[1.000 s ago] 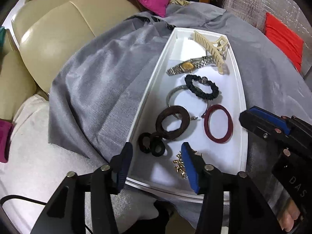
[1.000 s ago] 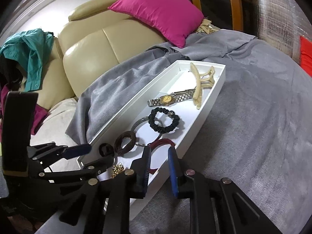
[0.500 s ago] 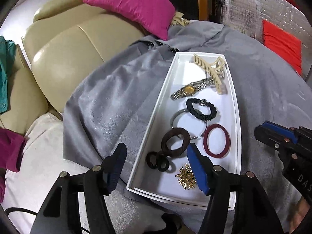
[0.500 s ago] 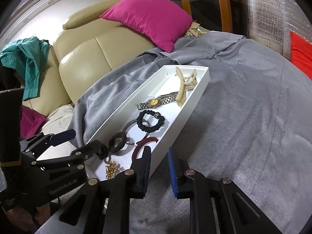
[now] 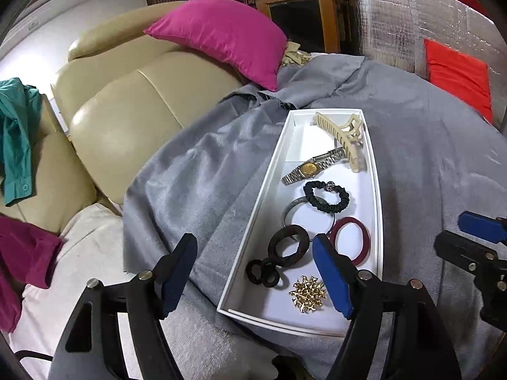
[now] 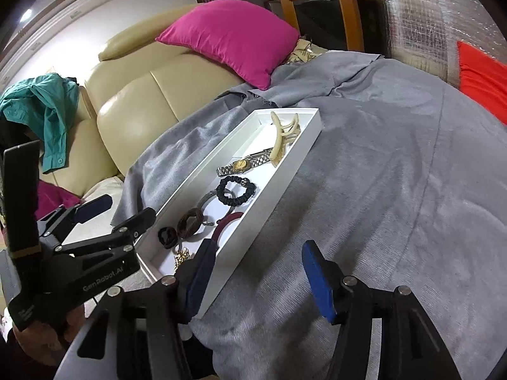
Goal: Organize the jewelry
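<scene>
A long white tray point(image 5: 377, 209) point(image 6: 279, 186) lies on a grey cloth. It holds a cream hair claw point(image 5: 343, 136), a watch point(image 5: 312, 166), a black scrunchie point(image 5: 326, 197), a metal bangle point(image 5: 293, 210), a dark red ring point(image 5: 350, 240), a brown ring point(image 5: 288, 245), small black hair ties point(image 5: 263, 272) and a gold brooch point(image 5: 307, 293). My left gripper point(image 5: 253, 272) is open and empty, above the tray's near end. My right gripper point(image 6: 259, 278) is open and empty, beside the tray's near right edge; it also shows in the left wrist view point(image 5: 475, 237).
The grey cloth point(image 6: 380, 174) covers a rounded surface. A beige leather sofa point(image 5: 120, 120) with a magenta cushion point(image 5: 221, 34) stands behind. A teal shirt point(image 5: 16, 139) hangs at left. A red cushion point(image 5: 459, 76) and a wooden cabinet point(image 5: 301, 15) lie at the back.
Both grippers have drawn back and up from the tray. My right gripper has gone from nearly shut to open. My left gripper has opened wider.
</scene>
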